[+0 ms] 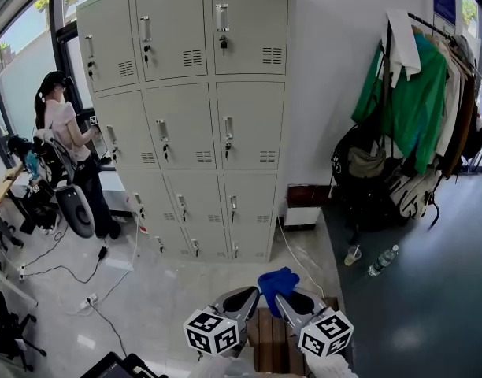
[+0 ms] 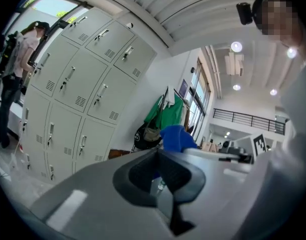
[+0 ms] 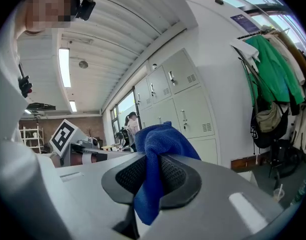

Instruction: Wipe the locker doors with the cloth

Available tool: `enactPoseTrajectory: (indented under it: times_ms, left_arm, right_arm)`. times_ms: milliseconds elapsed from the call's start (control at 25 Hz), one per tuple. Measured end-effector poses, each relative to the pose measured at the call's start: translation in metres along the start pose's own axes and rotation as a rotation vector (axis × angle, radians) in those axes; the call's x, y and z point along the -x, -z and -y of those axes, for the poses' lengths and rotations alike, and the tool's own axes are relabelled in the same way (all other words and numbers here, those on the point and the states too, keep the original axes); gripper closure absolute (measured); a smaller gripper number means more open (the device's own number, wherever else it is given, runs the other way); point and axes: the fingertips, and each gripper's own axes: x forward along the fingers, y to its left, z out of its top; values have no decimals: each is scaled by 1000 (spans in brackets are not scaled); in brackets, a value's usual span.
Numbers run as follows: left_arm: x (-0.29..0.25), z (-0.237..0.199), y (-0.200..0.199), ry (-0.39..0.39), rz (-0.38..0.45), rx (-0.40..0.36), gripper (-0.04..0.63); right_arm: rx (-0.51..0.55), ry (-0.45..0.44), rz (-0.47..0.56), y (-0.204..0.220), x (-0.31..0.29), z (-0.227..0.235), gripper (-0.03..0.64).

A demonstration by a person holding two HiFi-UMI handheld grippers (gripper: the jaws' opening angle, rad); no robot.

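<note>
A bank of pale grey locker doors (image 1: 194, 116) stands ahead against the white wall; it also appears in the left gripper view (image 2: 78, 79) and, farther off, in the right gripper view (image 3: 185, 104). My right gripper (image 1: 288, 296) is low in the head view, well short of the lockers, and is shut on a blue cloth (image 1: 276, 280). In its own view the cloth (image 3: 158, 144) bunches above the right gripper (image 3: 153, 159) and hangs down between the jaws. My left gripper (image 1: 239, 299) sits beside it, shut with nothing held (image 2: 160, 154); the blue cloth (image 2: 177, 138) shows just beyond it.
A person (image 1: 68, 148) stands at the lockers' left end beside equipment and floor cables (image 1: 76, 270). To the right, a coat rack (image 1: 422, 109) carries green and other clothes above bags. A cup (image 1: 352, 254) and a bottle (image 1: 383, 260) lie on the floor. A wooden slatted surface (image 1: 268, 341) lies below the grippers.
</note>
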Motion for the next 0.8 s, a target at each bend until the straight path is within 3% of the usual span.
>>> enactPoseTrajectory:
  times_ms: [360, 600, 800]
  left_arm:
    - [-80, -101, -67, 51, -31, -29, 589]
    - [-113, -138, -73, 53, -66, 20, 589]
    - [-146, -167, -85, 40, -68, 34, 589]
  right_arm:
    - [6, 4, 36, -48, -135, 60, 560]
    - [-13, 39, -5, -50, -175, 98, 560]
    - [0, 14, -25, -56, -214, 124, 560]
